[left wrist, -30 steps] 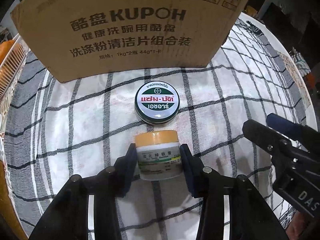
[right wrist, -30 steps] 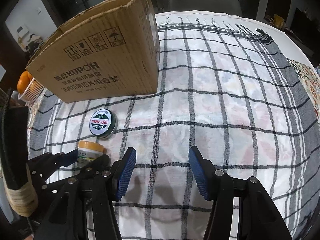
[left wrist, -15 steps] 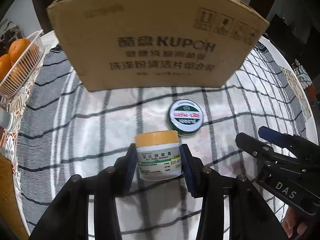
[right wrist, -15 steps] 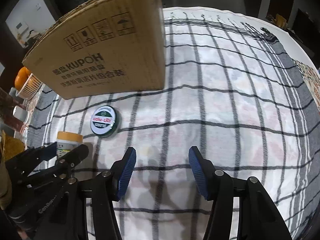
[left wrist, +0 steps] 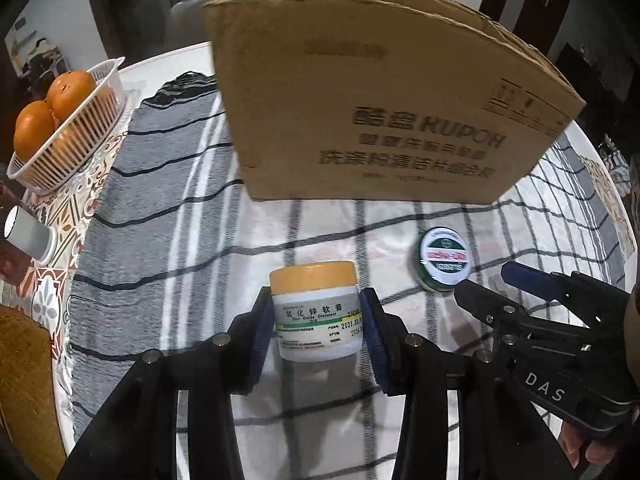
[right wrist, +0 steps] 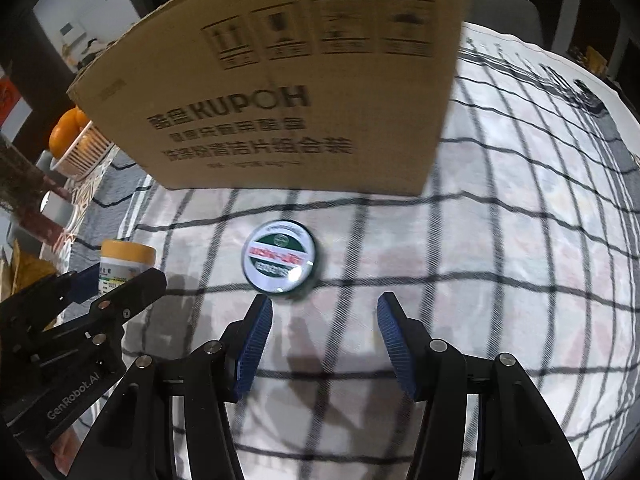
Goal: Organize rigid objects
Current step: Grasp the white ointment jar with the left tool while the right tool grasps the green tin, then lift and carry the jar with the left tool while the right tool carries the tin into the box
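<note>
Checked cloth point(left wrist: 168, 216) covers the table; cardboard box point(left wrist: 380, 120) stands toward its far edge. Left gripper point(left wrist: 316, 330) pinches the ointment jar point(left wrist: 316, 312), not yet boxed. Right gripper point(right wrist: 324, 336), fingers spread and empty, hangs just short of the green tin point(right wrist: 280, 260), mid-table and ungrasped.

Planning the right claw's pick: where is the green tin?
The green tin lies on the checked cloth, just ahead of the open right claw, before the cardboard box.

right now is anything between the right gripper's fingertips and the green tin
Nothing: in the right wrist view only bare checked cloth lies between the right gripper and the green tin, which sits just ahead of its open jaws.
</note>
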